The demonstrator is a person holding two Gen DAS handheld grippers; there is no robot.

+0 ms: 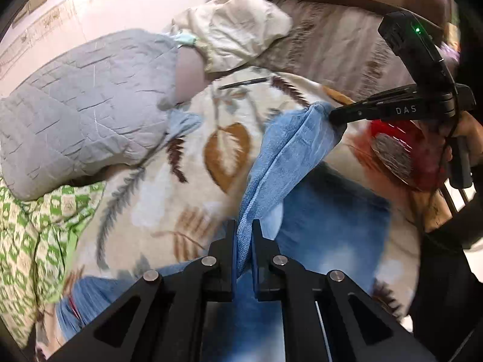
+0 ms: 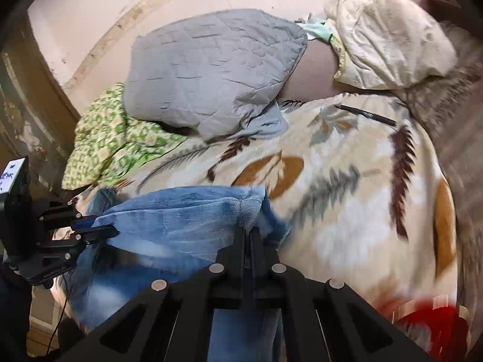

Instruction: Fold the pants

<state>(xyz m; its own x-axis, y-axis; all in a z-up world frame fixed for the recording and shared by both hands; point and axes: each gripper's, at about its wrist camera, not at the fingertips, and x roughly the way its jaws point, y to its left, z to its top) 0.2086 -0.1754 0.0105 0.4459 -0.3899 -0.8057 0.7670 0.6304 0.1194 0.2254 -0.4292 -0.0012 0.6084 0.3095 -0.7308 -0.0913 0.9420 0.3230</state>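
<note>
Blue denim pants (image 1: 286, 163) hang stretched between both grippers above a leaf-patterned blanket (image 1: 193, 157). My left gripper (image 1: 244, 232) is shut on one edge of the pants. My right gripper (image 2: 249, 235) is shut on the other edge of the pants (image 2: 181, 220). The right gripper shows in the left wrist view (image 1: 335, 117), clamped on the far corner. The left gripper shows in the right wrist view (image 2: 99, 229), clamped on the left end. The lower part of the pants hangs down below the fingers and is blurred.
A grey quilted pillow (image 2: 211, 72) and a cream pillow (image 2: 389, 39) lie at the back by the wall. A green patterned cloth (image 2: 111, 138) lies left. A black pen (image 2: 365, 114) rests on the blanket (image 2: 347, 196). A red patch (image 2: 428, 319) shows on the blanket's near right.
</note>
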